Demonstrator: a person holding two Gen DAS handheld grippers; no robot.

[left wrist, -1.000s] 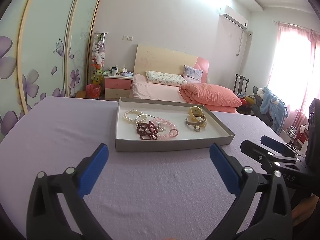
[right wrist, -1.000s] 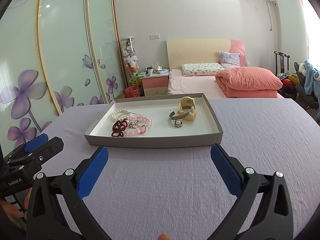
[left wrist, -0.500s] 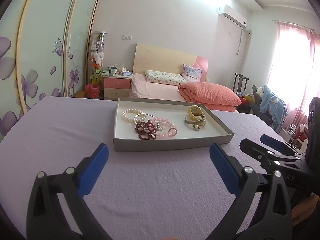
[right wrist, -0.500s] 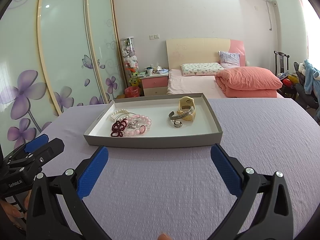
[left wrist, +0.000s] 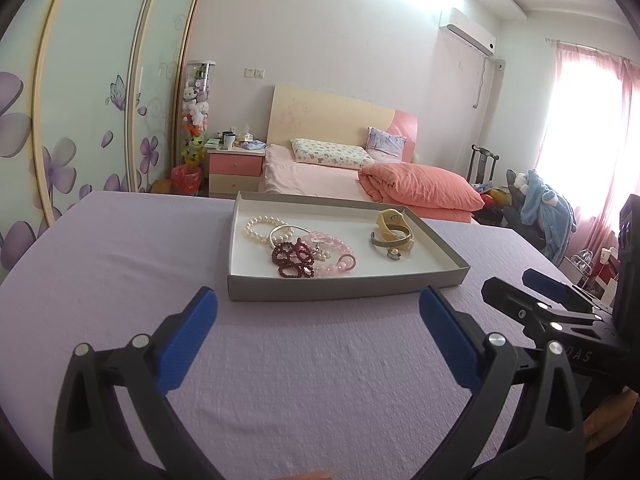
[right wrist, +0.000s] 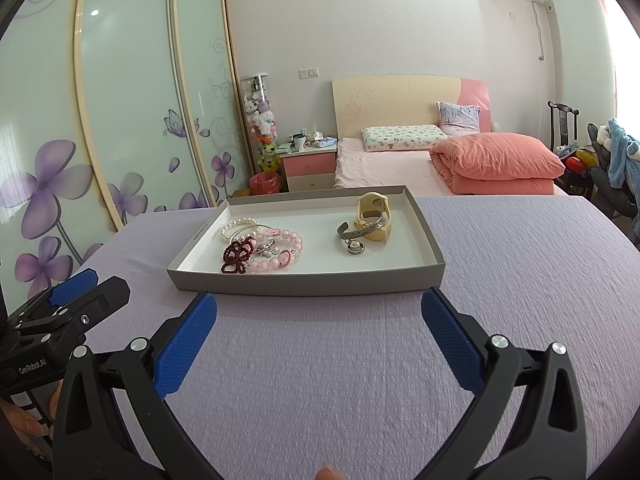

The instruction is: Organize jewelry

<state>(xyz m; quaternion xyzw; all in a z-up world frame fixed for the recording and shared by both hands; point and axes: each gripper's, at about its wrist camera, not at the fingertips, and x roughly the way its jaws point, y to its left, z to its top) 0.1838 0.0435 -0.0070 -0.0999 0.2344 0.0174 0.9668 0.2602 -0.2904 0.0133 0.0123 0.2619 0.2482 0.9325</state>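
Jewelry lies in a shallow grey tray (left wrist: 344,292) with a white floor, set on the lavender-covered tabletop (left wrist: 120,264) just beyond both pairs of tongs.

Left tongs (left wrist: 318,312): spread wide, blue pads apart, nothing between them, above the bare cloth at the tray's 6 o'clock side. In this view the right tool's blue-tipped fingers appear at 3 o'clock.

Right tongs (right wrist: 320,310): likewise spread wide and holding nothing, just short of the tray's near wall (right wrist: 308,284). The left tool appears at 9 o'clock in this view.

Tray contents, largest first, clock positions taken on the tray in the right wrist view:

1. Cream watch-style band (right wrist: 374,216) at 1 o'clock, standing curled.
2. Pink bead bracelet (right wrist: 276,256) at 8 o'clock, overlapping the neighbouring pieces.
3. Dark red bead bracelet (right wrist: 238,254) at 8 o'clock, bunched in loops, touching the pink one.
4. White pearl bracelet (right wrist: 236,226) at 10 o'clock, partly under a thin silver bangle (left wrist: 284,232).
5. Engraved silver cuff (right wrist: 360,232), resting against the cream band.
6. Small ring with a pale stone (right wrist: 355,247), just in front of the cuff.

The two groups sit well apart: beads at 9 o'clock, band, cuff and ring at 2 o'clock.

A bed (right wrist: 400,168) with an orange folded quilt (right wrist: 500,164) stands at 12 o'clock beyond the tabletop.
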